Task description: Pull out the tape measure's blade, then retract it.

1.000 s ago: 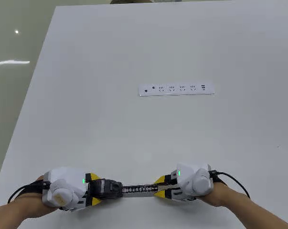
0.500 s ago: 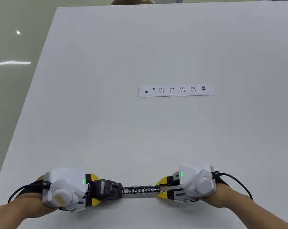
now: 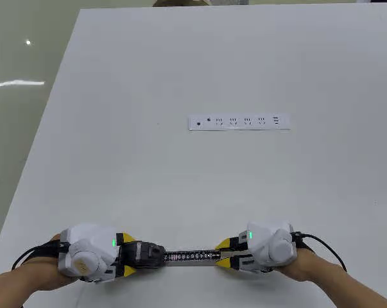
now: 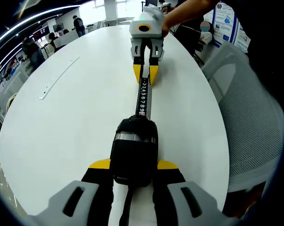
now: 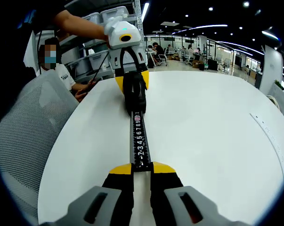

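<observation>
Head view: the tape measure case [image 3: 148, 254] sits at the near edge of the white surface [image 3: 180, 77], clamped in your left tool [image 3: 132, 255]. Your right tool [image 3: 222, 255] pinches the tip of the blade [image 3: 190, 256], and a power strip [image 3: 239, 121] lies well beyond. In your left gripper view, the black case sits between the jaws and the blade extends straight ahead to the right tool. In your right gripper view, the yellow tips grip the blade's end, its numbers leading to the case.

On the table [image 3: 180, 77], tape measure case [image 3: 145, 254] at the near edge, blade [image 3: 192, 256] to its right; power strip [image 3: 239, 122] well behind
</observation>
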`<state>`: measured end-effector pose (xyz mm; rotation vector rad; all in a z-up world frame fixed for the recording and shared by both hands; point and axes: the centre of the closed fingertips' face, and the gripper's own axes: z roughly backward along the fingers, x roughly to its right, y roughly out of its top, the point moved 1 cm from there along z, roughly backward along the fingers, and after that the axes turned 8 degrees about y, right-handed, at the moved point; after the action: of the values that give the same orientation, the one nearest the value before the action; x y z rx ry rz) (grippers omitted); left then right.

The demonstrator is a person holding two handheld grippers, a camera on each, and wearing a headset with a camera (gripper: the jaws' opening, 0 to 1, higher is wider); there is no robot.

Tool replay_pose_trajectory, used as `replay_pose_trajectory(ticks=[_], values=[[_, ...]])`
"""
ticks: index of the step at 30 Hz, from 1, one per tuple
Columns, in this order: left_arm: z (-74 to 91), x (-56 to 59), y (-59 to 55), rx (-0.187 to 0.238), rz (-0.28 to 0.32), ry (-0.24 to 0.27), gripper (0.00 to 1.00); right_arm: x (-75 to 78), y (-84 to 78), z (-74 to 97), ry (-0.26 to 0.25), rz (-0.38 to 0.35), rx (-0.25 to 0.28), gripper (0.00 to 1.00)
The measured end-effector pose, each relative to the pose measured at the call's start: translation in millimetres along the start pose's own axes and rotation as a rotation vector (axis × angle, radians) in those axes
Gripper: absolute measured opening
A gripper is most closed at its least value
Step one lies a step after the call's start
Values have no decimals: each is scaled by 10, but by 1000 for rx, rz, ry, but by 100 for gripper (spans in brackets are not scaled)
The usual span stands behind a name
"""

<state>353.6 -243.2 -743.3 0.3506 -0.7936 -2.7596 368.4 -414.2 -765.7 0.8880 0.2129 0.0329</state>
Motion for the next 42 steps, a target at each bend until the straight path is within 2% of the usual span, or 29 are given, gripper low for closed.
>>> replay_pose_trajectory(ticks=[42], values=[[-3, -3, 8, -3, -1, -5, 27, -7, -144, 187, -4, -16, -14, 10]])
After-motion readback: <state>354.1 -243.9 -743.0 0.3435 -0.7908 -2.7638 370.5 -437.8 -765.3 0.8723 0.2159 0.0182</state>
